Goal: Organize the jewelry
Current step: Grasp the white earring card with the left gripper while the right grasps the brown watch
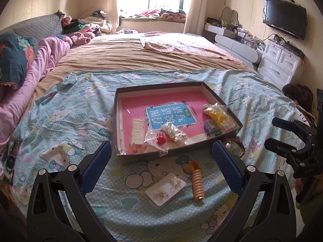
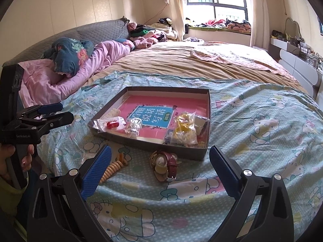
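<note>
Lying on a bed under a pale blue cartoon-cat sheet [image 1: 66, 121], the jewelry is split between a shallow grey tray [image 1: 119, 92] and the cloth in front of it. At the far left of the right wrist view, a hand [image 2: 12, 161] grips the handle of the left gripper [image 1: 161, 161], whose blue-padded jaws stand wide apart and empty, hovering over the sheet's near edge. Inside the tray, on a pink book with a blue label [image 1: 171, 114], lie from left to right a white comb-like clip [image 1: 138, 130] at the near left corner, a clear bag with a red piece [image 1: 159, 139], a bag of silvery pieces [image 1: 173, 131], and at the right edge a bag of yellow rings [image 1: 217, 111] above a small blue box [image 1: 212, 126]. In front of the tray's near edge, between the left gripper's fingers, sit a white card with two silver earrings [image 1: 166, 188] and, just right of it, a ribbed beige hair clip [image 1: 197, 181] with an amber end. Further right, close against the tray's near right corner, rests a watch with a dark red strap [image 2: 171, 163] on a gold bracelet [image 2: 154, 155], ahead of the right gripper [image 2: 160, 168], which is likewise spread open and holds nothing.
</note>
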Demonstrator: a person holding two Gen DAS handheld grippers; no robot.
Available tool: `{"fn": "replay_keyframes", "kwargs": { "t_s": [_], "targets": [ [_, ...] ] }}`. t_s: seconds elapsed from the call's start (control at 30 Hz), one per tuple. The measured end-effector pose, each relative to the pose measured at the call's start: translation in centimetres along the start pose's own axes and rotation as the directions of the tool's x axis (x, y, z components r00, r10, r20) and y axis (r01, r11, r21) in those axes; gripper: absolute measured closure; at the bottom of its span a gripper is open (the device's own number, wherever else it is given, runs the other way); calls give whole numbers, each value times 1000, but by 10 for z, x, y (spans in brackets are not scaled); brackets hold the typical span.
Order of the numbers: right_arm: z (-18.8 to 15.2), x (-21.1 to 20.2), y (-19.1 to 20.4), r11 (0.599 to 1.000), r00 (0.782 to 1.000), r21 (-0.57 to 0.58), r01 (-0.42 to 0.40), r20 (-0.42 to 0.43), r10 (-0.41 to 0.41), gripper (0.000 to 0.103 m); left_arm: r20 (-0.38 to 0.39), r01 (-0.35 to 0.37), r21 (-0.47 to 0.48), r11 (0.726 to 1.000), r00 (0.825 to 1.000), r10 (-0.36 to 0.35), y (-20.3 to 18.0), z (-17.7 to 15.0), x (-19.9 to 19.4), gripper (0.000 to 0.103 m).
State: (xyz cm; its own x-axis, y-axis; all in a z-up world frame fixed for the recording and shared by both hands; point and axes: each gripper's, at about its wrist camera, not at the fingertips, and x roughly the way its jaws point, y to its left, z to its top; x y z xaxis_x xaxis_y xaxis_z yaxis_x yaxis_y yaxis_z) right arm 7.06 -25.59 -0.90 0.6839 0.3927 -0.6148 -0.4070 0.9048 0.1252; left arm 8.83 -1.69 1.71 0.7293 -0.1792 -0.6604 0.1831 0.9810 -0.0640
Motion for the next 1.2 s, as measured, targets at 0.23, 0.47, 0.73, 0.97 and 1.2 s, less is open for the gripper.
{"fn": "replay_keyframes", "kwargs": {
  "t_s": [0.23, 0.47, 0.73, 0.97, 1.2],
  "targets": [
    [-13, 11, 0, 1000, 999, -3, -6, -46, 6, 7, -61, -8, 33, 999, 998, 10, -3, -23, 12, 10],
    [-24, 27, -1, 1000, 995, 0, -22, -101, 22, 19, -121, -23, 84, 996, 992, 33, -6, -45, 23, 10],
    [-34, 42, -4, 999, 989, 24, -37, -143, 40, 31, -195, -25, 108, 994, 980, 46, 2, -62, 42, 10],
    [-37, 51, -8, 998, 987, 38, -44, -154, 50, 40, -236, -15, 108, 994, 971, 40, 9, -69, 63, 11],
    [-40, 63, -14, 997, 985, 59, -44, -165, 53, 51, -248, 32, 132, 991, 969, 2, 0, -68, 75, 24]
  ]
}}
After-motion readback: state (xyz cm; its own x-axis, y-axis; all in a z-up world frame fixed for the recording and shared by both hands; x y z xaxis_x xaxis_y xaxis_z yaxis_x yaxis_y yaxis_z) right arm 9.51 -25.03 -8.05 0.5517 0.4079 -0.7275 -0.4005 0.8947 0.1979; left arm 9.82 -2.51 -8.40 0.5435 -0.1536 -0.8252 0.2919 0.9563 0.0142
